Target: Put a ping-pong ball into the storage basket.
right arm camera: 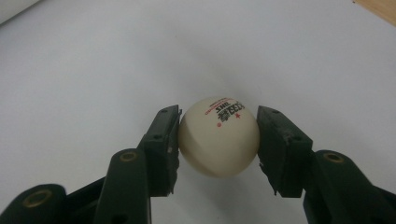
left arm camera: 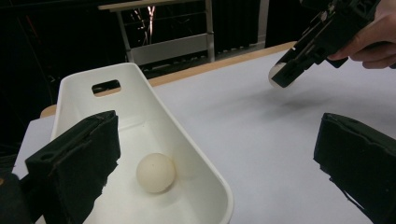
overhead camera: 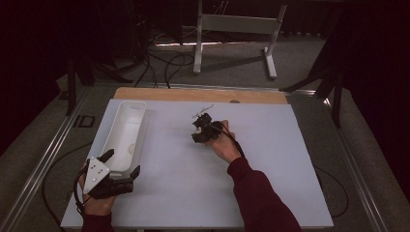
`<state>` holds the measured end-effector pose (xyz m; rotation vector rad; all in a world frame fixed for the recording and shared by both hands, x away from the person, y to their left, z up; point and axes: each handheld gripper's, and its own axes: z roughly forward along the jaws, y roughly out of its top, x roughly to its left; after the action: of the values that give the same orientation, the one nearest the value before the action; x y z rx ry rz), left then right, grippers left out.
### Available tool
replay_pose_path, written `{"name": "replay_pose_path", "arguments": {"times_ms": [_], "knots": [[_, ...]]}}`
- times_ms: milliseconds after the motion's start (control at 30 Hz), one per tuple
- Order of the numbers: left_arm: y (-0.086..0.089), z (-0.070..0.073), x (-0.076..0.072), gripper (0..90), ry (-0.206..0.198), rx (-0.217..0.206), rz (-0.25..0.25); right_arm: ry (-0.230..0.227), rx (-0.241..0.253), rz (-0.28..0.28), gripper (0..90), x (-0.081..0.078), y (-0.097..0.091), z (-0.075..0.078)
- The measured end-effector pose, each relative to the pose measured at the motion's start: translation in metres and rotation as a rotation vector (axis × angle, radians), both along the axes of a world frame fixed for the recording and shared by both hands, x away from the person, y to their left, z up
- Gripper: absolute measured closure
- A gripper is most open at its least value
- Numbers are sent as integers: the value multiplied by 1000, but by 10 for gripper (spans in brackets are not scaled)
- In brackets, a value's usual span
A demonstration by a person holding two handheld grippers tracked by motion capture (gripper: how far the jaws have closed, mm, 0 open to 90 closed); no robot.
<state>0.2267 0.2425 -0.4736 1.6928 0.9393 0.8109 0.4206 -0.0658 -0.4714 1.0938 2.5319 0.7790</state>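
The left hand-held gripper (overhead camera: 124,163) sits at the near left corner of the bench, its two black jaws spread wide with nothing between them. In the left gripper view its left jaw hangs over the near end of a long white plastic tub (left arm camera: 187,140) with rounded corners and a slot handle cut in its far wall. The tub lies right in front of this hand-held gripper and runs away from it along the left side of the bench. Inside the tub, just beyond that left jaw, rests one plain cream-white table-tennis ball (left arm camera: 156,172), lying on the tub's floor towards its near end; in the high view it is a small pale spot (overhead camera: 131,148) in the tub.

Farther out and to the right of the left hand-held gripper, well apart from the tub, the right hand-held gripper (overhead camera: 197,129) is held above the middle of the white bench top (overhead camera: 270,169) by a hand in a dark red sleeve. Its jaws are clamped on a second cream-white table-tennis ball with red and black print (right arm camera: 218,136): the right gripper view has a black pad pressing on each side of it, the printed side facing away. The left gripper view catches this ball as a pale round end (left arm camera: 276,73) at the tip of the right hand-held gripper, clear of the bench surface with a faint shadow beneath.
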Motion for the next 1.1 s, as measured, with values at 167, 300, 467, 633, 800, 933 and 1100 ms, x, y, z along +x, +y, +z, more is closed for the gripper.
{"name": "replay_pose_path", "arguments": {"times_ms": [167,300,467,633,800,933,1100], "knots": [[0,0,0,12,0,0,1,-5,3,4,506,-1,-2,3],[0,0,0,12,1,0,1,-9,4,11,506,-4,-4,5],[0,0,0,11,1,0,1,-15,6,11,506,-6,-5,8],[0,0,0,12,2,1,0,-24,9,15,506,-7,-6,13],[0,0,0,12,2,1,0,-31,4,20,506,-10,-8,16],[-1,0,0,12,3,2,-1,-33,6,22,506,-11,-9,18],[0,0,0,11,3,2,0,-38,7,32,506,-13,-10,22]]}}
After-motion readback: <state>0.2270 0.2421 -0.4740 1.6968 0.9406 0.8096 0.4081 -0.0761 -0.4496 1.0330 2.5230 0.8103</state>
